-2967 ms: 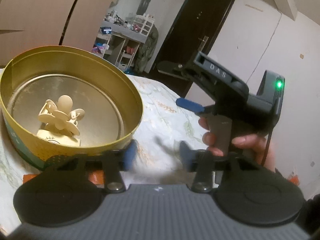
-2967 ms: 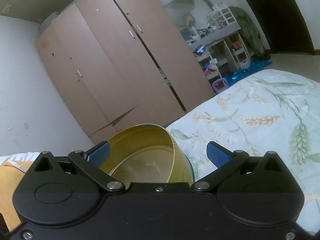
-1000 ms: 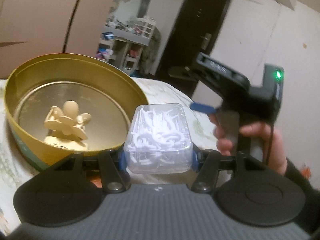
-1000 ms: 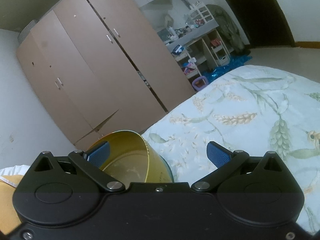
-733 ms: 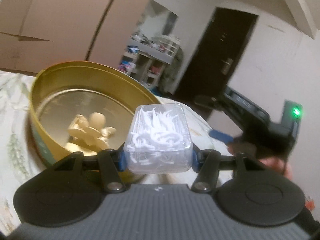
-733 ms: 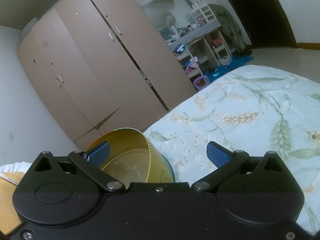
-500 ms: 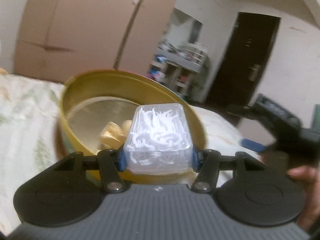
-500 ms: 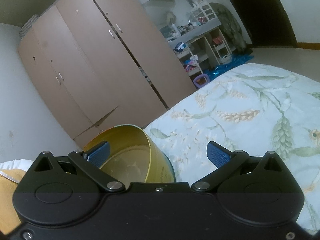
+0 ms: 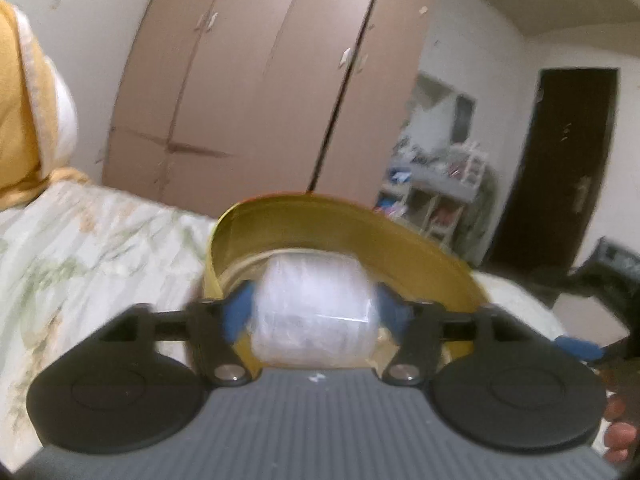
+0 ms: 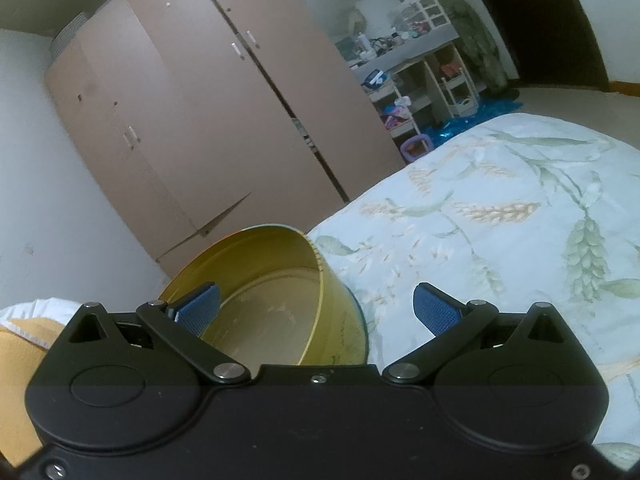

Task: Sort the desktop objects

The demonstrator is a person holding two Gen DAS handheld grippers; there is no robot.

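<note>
The left gripper (image 9: 314, 312) spread its fingers, letting the clear box (image 9: 314, 312) between them drop toward the gold tin (image 9: 420, 248) just beyond. The right gripper (image 10: 316, 306) stood open, empty.

The clear box (image 9: 314, 312) between the left claw's (image 9: 314, 314) opening blue pads (image 9: 240, 312) is so blurry that you cannot see what is in it, or whether the pads touch it. It hides most of the inside of the gold tin (image 9: 344, 220) behind it. Past that claw's right side, the right claw (image 9: 612, 280) and some fingers (image 9: 618, 436) are cut off by the picture's edge. In the right claw's view, its black body hides the tin's near side.
</note>
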